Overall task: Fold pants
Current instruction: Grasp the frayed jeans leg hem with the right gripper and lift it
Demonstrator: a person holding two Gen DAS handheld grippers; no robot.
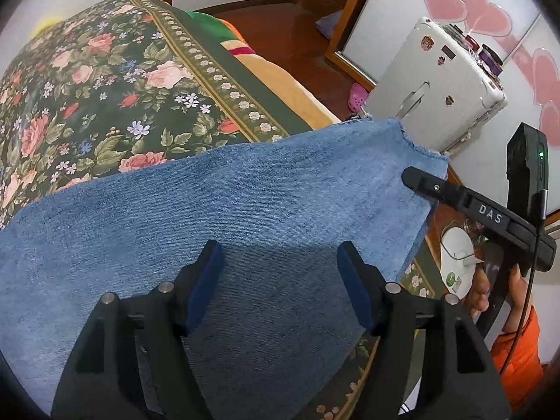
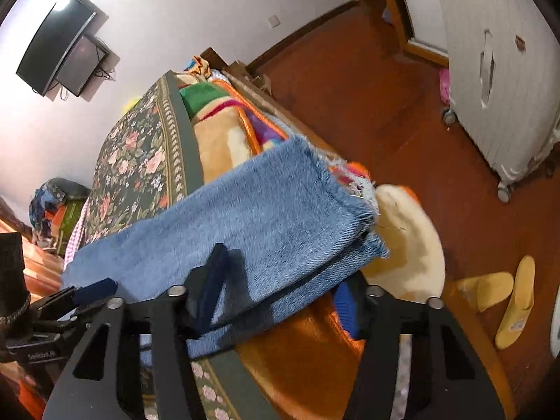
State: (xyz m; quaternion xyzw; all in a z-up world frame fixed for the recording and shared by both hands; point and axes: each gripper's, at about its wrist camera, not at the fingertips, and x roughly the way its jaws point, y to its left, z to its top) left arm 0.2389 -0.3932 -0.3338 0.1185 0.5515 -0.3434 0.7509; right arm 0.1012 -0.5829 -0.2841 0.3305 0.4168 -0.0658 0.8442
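Note:
The blue denim pants (image 1: pixel 224 210) lie across the floral bedspread (image 1: pixel 91 80), with a frayed leg end (image 1: pixel 420 147) hanging past the bed's edge. My left gripper (image 1: pixel 280 280) is open and hovers just above the denim, empty. In the right wrist view the pants (image 2: pixel 245 224) show two stacked layers with frayed ends (image 2: pixel 364 217) over the bed's side. My right gripper (image 2: pixel 280 294) is open at the cloth's edge, its left finger over the denim and its right finger (image 2: pixel 346 311) beside and below it. It also shows in the left wrist view (image 1: pixel 413 178) at the frayed end.
A white suitcase (image 1: pixel 437 80) stands on the red wooden floor (image 2: pixel 367 87) beside the bed. Yellow slippers (image 2: pixel 507 301) and a pink shoe (image 2: pixel 444 84) lie on the floor. Colourful blankets (image 2: pixel 224 129) hang down the bed's side. A monitor (image 2: pixel 56 42) hangs on the wall.

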